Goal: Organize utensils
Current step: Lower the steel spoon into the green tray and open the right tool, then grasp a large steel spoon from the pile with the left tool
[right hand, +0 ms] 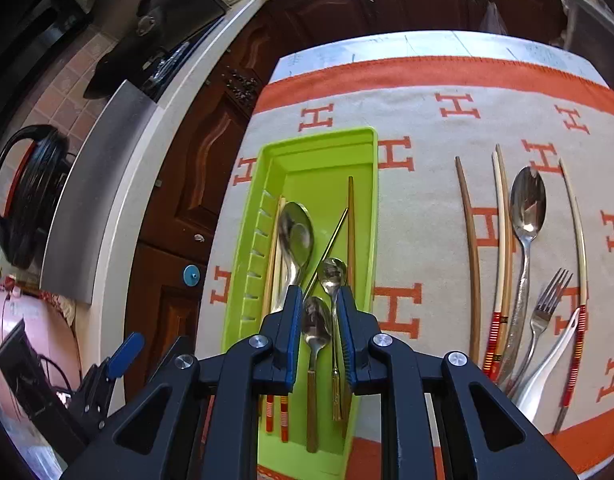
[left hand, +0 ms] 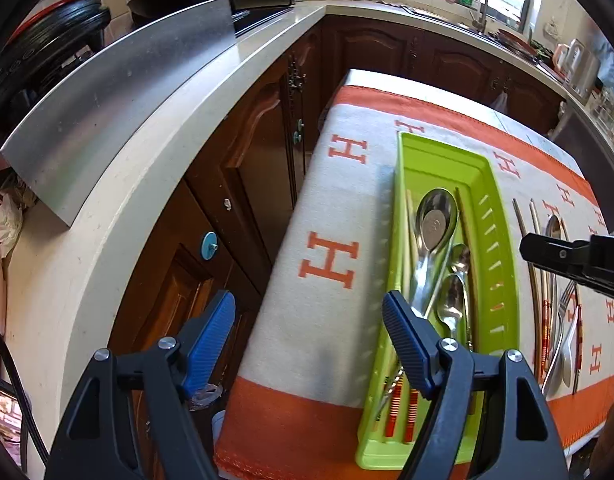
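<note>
Above the green tray (right hand: pixel 243 240), the right tool (right hand: pixel 320 300) hangs slightly parted, empty; left tool (left hand: pixel 309 320) wide, empty.

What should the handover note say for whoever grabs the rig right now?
Left gripper: open, empty, beside the green tray.
Right gripper: slightly open above the tray, gripping nothing.
Done: three spoons and several chopsticks lie in the tray.
Left: on the cloth, the large spoon, fork, white spoon and loose chopsticks.
</note>
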The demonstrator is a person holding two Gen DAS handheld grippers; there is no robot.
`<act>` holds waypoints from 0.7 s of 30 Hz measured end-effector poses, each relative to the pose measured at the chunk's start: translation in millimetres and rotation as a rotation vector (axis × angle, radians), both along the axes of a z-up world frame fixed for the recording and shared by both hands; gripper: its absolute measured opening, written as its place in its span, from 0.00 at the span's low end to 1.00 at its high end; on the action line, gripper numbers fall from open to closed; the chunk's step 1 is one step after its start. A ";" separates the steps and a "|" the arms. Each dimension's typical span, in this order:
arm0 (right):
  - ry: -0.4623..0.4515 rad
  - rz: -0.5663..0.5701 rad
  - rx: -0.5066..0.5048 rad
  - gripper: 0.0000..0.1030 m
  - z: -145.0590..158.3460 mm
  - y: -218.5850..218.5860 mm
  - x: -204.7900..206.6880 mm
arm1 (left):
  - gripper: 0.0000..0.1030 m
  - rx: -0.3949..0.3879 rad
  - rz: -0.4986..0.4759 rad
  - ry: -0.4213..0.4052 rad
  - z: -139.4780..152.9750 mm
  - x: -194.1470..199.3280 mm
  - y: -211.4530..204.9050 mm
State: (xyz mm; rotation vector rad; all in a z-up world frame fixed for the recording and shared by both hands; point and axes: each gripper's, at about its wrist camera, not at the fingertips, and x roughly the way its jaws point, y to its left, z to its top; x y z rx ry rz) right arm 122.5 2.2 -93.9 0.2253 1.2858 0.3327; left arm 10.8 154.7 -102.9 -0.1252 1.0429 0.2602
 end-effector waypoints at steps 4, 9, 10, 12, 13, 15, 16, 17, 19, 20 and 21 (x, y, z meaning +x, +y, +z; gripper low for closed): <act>-0.047 0.021 -0.015 0.17 12.9 -9.3 -11.1 | 0.72 0.010 -0.017 0.003 2.6 -0.5 -9.1; -0.062 0.018 -0.007 0.18 20.6 -28.1 -19.5 | 0.73 0.028 -0.034 0.006 7.8 -1.5 -18.9; -0.063 0.015 -0.007 0.18 21.2 -32.4 -20.0 | 0.73 0.034 -0.037 0.007 9.1 -1.5 -21.7; -0.067 0.008 -0.006 0.18 22.1 -43.1 -21.6 | 0.73 0.039 -0.044 0.008 11.3 -1.9 -26.1; -0.069 0.003 -0.004 0.18 22.6 -49.7 -22.6 | 0.73 0.039 -0.049 0.008 13.0 -1.8 -29.4; -0.066 -0.010 0.001 0.18 22.0 -62.3 -23.8 | 0.74 0.040 -0.057 0.006 15.8 -1.5 -34.7; -0.062 -0.019 0.003 0.18 20.7 -69.1 -23.8 | 0.74 0.042 -0.064 0.004 17.7 -1.1 -38.8; -0.059 -0.029 0.004 0.18 20.3 -79.1 -24.4 | 0.75 0.044 -0.068 0.002 19.5 -1.1 -41.8; -0.060 -0.048 0.003 0.18 19.5 -96.1 -25.6 | 0.76 0.047 -0.084 -0.001 23.4 1.5 -52.3; -0.060 -0.059 0.003 0.18 19.5 -105.7 -25.9 | 0.76 0.049 -0.092 -0.002 24.9 2.8 -56.9; -0.059 -0.068 0.004 0.18 19.5 -112.7 -25.4 | 0.76 0.052 -0.102 -0.002 26.4 4.1 -62.8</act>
